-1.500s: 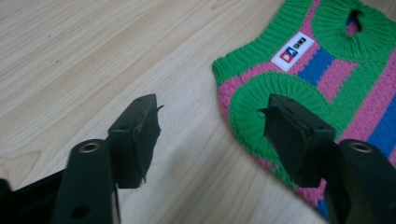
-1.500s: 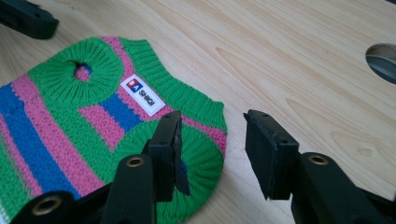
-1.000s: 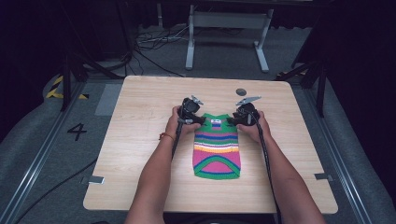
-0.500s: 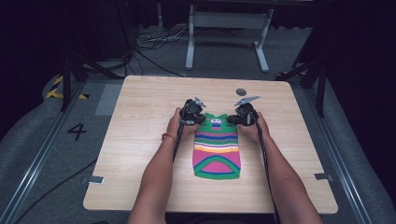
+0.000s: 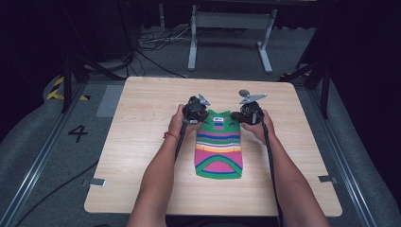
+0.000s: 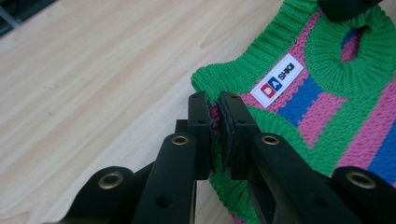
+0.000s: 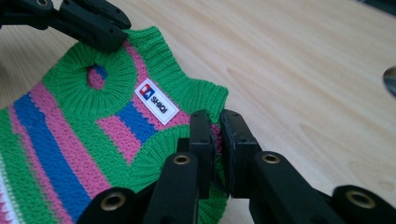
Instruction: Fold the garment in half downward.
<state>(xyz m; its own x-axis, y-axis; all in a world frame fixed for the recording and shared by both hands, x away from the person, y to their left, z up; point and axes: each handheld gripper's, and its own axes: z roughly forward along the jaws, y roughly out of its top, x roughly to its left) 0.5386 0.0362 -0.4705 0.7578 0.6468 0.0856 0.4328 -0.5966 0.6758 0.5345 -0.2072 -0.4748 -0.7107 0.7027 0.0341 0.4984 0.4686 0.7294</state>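
A small knitted sweater in green, pink, blue and white stripes (image 5: 219, 145) is lying flat near the middle of the pale wooden table (image 5: 142, 142), neck end pointing away from the person. The left gripper (image 6: 214, 114) is pinching the sweater's near shoulder corner, its black jaws closed on the green-and-pink knit. The right gripper (image 7: 215, 128) is clamping the opposite shoulder corner in the same way. A white sewn label with a red and blue logo (image 7: 156, 101) is sitting just below the ribbed green neck opening (image 6: 355, 51), between the two grippers. Both hands are resting low over the tabletop.
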